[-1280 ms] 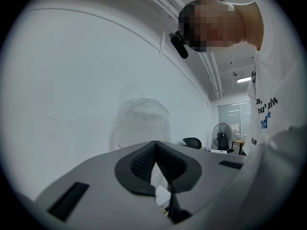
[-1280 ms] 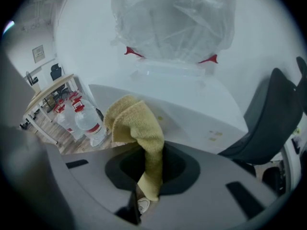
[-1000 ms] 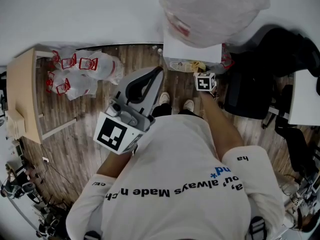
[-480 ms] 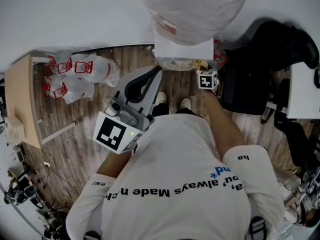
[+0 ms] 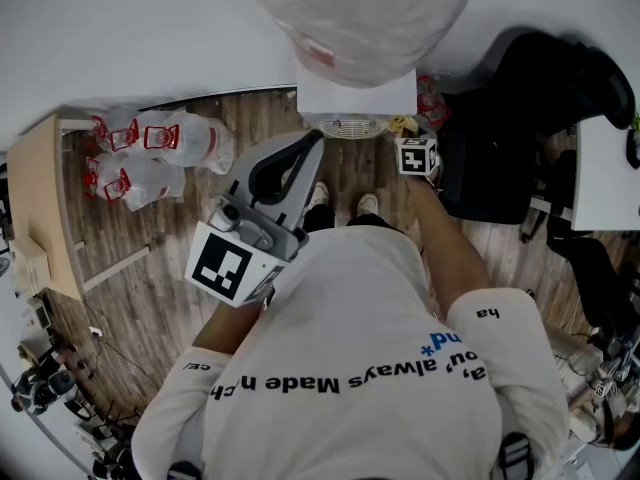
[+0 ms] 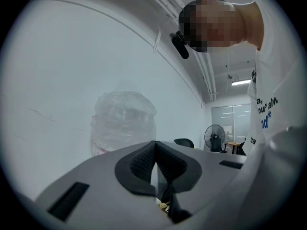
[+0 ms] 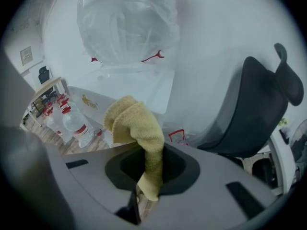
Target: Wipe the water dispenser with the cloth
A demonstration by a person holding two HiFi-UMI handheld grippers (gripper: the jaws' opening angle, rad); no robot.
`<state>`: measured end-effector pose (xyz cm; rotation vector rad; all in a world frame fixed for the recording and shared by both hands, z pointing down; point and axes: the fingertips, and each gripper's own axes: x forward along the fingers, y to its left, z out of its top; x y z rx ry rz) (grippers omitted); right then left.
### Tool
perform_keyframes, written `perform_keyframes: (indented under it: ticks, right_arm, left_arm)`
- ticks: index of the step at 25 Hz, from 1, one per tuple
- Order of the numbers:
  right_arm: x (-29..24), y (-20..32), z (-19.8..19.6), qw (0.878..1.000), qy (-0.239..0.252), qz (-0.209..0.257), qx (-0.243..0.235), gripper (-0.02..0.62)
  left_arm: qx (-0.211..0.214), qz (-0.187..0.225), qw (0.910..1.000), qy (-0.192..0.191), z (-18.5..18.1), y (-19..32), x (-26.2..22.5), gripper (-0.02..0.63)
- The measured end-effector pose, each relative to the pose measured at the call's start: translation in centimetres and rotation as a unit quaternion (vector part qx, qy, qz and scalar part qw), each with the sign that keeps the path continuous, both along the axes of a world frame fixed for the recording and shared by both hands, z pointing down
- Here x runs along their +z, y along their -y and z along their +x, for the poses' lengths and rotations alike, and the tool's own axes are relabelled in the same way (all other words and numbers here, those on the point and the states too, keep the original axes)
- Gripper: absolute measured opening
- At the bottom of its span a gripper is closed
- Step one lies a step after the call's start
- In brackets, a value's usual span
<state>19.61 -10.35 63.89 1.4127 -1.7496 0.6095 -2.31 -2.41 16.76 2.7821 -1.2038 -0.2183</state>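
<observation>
Jaws of right gripper (image 7: 148, 176) pinching cloth (image 7: 136, 128), nubby yellow terry, folded

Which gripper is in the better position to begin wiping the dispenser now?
Right, probably. The right gripper is shut on the cloth and points at the dispenser, close before it. The left gripper is shut and empty, held back near the person's chest.
</observation>
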Motion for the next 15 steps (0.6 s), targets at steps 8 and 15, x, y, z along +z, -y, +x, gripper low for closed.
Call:
perform_keyframes:
  ticks: [8,15]
  right_arm:
    - [0.3,0.4,0.0,1.000,-0.003,-0.002,-0.010,0.057]
    - [0.9,0.6,-0.1,1.000,-0.010,-0.005,-0.021,0.057]
  left_arm:
    - [-0.004,-0.009,0.9999,0.005,0.4,0.1,0.3,0.018]
    - [-0.010,-0.031,0.9994,0.008,-0.6,0.4,2.1,0.018]
